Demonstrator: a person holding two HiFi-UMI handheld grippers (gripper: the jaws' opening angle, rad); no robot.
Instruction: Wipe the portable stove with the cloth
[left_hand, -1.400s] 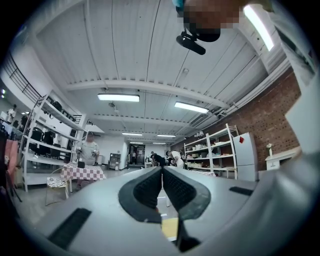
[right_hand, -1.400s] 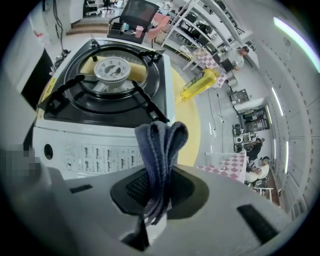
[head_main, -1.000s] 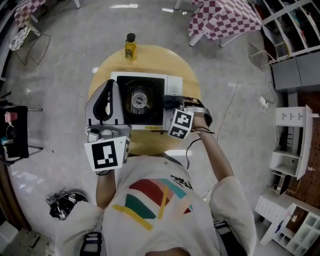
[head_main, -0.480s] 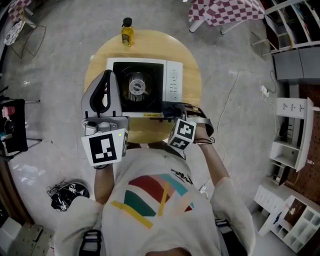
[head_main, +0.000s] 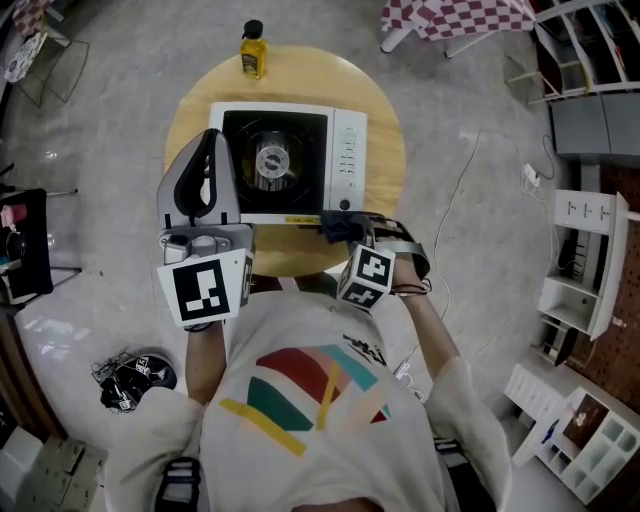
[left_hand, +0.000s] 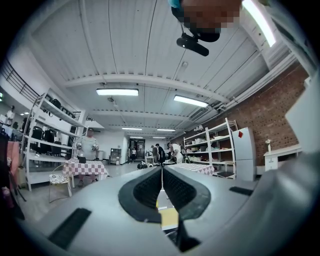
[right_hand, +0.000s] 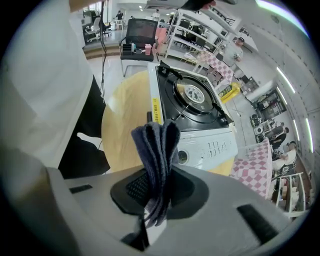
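Right hand-held gripper (right_hand: 159, 186) pinches cloth (right_hand: 157, 142), folds pointing along jaws toward stove (right_hand: 212, 142); left hand-held gripper (left_hand: 161, 172) pressed together

The stove (head_main: 287, 165) is set flat on a round wooden table (head_main: 385, 215), in the upper centre of the head view. Its case is white and rectangular. A black recessed top with a round burner at its middle is fitted, and a white control panel with a knob occupies the right side. A yellow label is seen on the lower edge.

The cloth (head_main: 343, 228) is dark blue-grey and bunched into upright folds. It is clamped between the jaws of the right gripper (right_hand: 157, 186), below the stove's lower right corner. Contact with the stove cannot be confirmed.
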